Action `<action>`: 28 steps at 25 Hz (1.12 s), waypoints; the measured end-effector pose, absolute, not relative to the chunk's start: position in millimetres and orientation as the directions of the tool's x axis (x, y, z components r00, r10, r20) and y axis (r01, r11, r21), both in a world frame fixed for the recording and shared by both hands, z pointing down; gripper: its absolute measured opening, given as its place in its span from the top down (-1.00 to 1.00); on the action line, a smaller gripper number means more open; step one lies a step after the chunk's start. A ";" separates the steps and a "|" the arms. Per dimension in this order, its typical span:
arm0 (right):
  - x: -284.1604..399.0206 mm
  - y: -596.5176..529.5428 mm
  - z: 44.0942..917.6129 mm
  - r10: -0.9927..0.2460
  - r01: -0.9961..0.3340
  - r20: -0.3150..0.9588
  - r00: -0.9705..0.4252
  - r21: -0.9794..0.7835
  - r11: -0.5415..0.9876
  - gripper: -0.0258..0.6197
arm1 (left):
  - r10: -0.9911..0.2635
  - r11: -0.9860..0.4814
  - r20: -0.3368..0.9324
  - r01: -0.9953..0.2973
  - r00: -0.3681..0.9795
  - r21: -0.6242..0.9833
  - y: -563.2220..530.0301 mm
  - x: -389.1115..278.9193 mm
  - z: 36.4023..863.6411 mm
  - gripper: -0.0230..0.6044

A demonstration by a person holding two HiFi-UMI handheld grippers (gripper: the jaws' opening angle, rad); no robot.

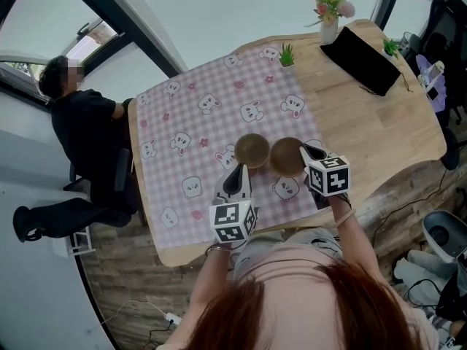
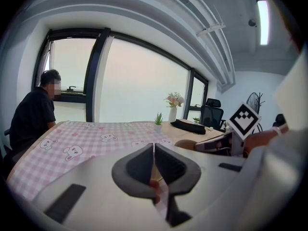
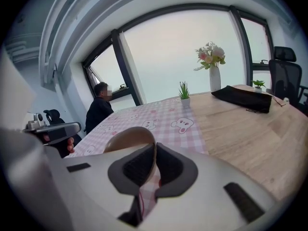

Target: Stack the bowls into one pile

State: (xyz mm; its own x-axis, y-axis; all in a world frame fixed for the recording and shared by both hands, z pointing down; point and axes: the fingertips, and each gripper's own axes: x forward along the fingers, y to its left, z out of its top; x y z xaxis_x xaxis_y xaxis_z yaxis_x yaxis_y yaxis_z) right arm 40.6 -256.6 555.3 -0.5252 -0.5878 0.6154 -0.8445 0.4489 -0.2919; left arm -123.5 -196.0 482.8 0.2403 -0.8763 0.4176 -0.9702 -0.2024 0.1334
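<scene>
Two tan bowls stand side by side on the pink checked cloth (image 1: 197, 115), near its front edge. My right gripper (image 1: 306, 150) is at the right bowl (image 1: 286, 157); in the right gripper view its jaws (image 3: 154, 153) are shut on that bowl's rim (image 3: 127, 137), and the bowl rises to the left of them. My left gripper (image 1: 238, 168) has its tips at the near rim of the left bowl (image 1: 252, 150). In the left gripper view its jaws (image 2: 154, 150) stand shut with only a thin pale sliver between the pads; whether that is the rim I cannot tell. A bowl (image 2: 185, 145) shows to their right.
A person in black (image 1: 80, 115) sits at the table's left end. On the bare wooden table (image 1: 387, 130) to the right lie a black flat case (image 1: 361, 58), a vase of flowers (image 1: 330, 20) and a small potted plant (image 1: 287, 55). An office chair (image 3: 286, 76) stands beyond.
</scene>
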 end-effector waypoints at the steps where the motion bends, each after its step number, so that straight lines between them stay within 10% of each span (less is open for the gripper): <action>1: 39.7 -255.8 554.6 -0.592 -0.847 0.614 -0.522 -0.292 0.444 0.88 | -0.875 -0.209 0.417 -0.969 0.246 0.133 -194.9 -125.1 483.9 0.88; 28: -20.8 -256.7 536.9 -0.637 -0.834 0.539 -0.552 -0.349 0.428 0.88 | -0.861 -0.270 0.410 -0.954 0.301 0.134 -187.3 -174.3 494.4 0.88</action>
